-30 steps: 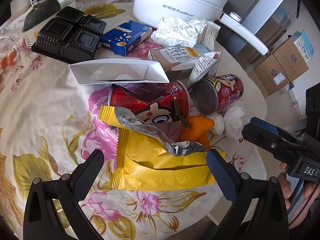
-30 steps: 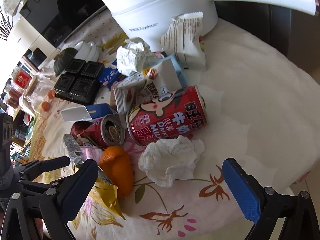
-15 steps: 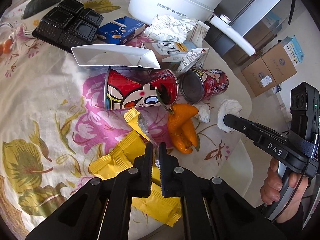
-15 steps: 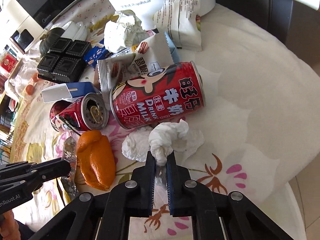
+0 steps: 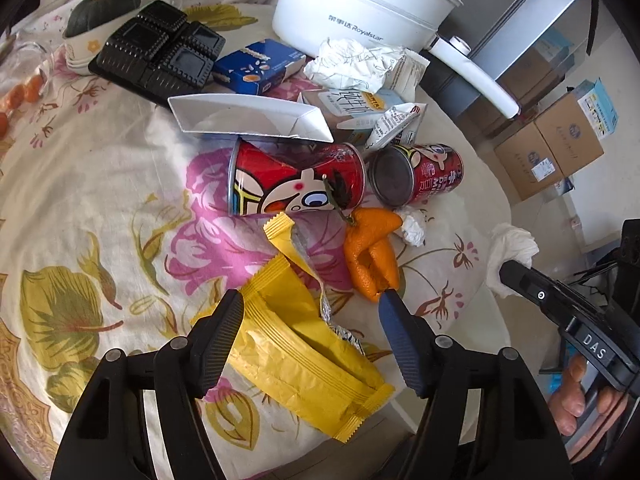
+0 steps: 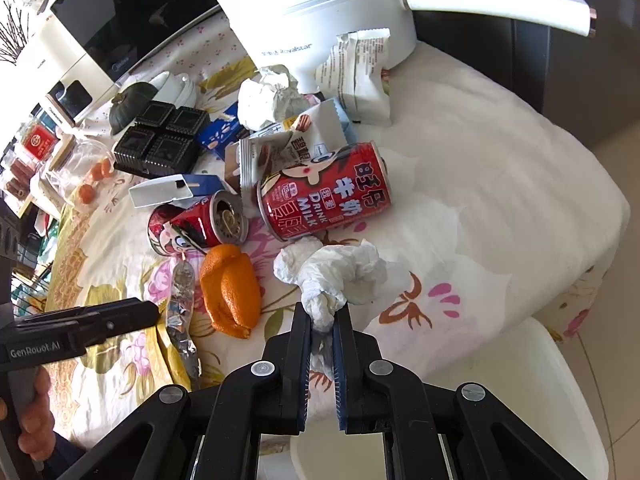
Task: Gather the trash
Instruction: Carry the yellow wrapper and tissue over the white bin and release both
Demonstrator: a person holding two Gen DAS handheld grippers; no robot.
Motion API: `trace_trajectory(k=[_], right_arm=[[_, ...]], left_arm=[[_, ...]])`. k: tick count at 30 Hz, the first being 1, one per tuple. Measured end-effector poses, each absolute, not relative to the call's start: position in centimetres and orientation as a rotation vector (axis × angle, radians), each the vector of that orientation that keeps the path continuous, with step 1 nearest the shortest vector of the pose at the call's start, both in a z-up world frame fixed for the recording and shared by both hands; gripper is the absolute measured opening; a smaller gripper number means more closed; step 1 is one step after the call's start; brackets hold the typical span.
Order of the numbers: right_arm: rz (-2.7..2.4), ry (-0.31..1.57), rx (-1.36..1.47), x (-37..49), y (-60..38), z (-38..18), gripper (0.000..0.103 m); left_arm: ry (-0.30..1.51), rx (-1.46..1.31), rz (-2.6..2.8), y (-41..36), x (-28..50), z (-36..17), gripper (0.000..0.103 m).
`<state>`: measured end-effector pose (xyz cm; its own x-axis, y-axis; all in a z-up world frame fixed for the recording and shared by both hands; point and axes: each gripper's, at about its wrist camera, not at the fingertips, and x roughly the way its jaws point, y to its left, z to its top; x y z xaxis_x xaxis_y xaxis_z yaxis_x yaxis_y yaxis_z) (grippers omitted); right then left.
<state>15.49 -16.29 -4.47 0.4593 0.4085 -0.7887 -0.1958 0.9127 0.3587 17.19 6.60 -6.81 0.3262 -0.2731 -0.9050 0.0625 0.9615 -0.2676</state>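
early stage: right gripper [image 6: 323, 322] clamps tissue [image 6: 340, 272] beside the peel [image 6: 230, 288]; left gripper [image 5: 312, 332] open over wrapper [image 5: 304, 348]; cans [image 6: 324, 192] remain.

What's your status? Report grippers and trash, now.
Left gripper open over yellow wrapper, holding nothing. Right gripper shut on crumpled tissue. Orange peel and red cans close by.

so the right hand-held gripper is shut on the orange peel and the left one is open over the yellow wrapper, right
Not quite. The right hand-held gripper is shut on the white tissue, not the orange peel, which lies untouched on the cloth beside it; the right wrist view shows this. The left hand-held gripper is indeed open over the yellow wrapper.
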Motion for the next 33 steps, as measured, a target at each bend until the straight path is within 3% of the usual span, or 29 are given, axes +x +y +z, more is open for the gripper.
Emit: trace_trajectory(k=[4,6,7,11,21,33], right_arm=[[0.380,1.025,0.225,15.3,-15.8,-4.3,0.009],[0.381,1.025,0.221,15.1,-15.7,-4.4,0.009],[0.383,1.024,0.220,14.9,-15.8,-4.4,0.009],[0.379,1.020,0.210,14.2,-16.2,-4.2,0.009],[0.385,1.007,0.220,12.0,-19.1,-2.6,0.010],[0.290,1.033,0.222,9.0,-23.4,-2.7,0.012]], left_arm=[[1.186,-0.089,-0.199,4.6,18.3,-7.1,0.071],[1.196,-0.003,-0.213,3.4,18.6,-7.7,0.033],[1.219,0.043,-0.220,2.7,18.7,-8.2,0.000],[1.226,0.062,-0.214,2.5,18.7,-8.6,0.000],[1.104,-0.153,-0.420,3.0,15.7,-3.3,0.000],[1.130,-0.156,-0.681,-6.9,10.8,-3.2,0.000]])
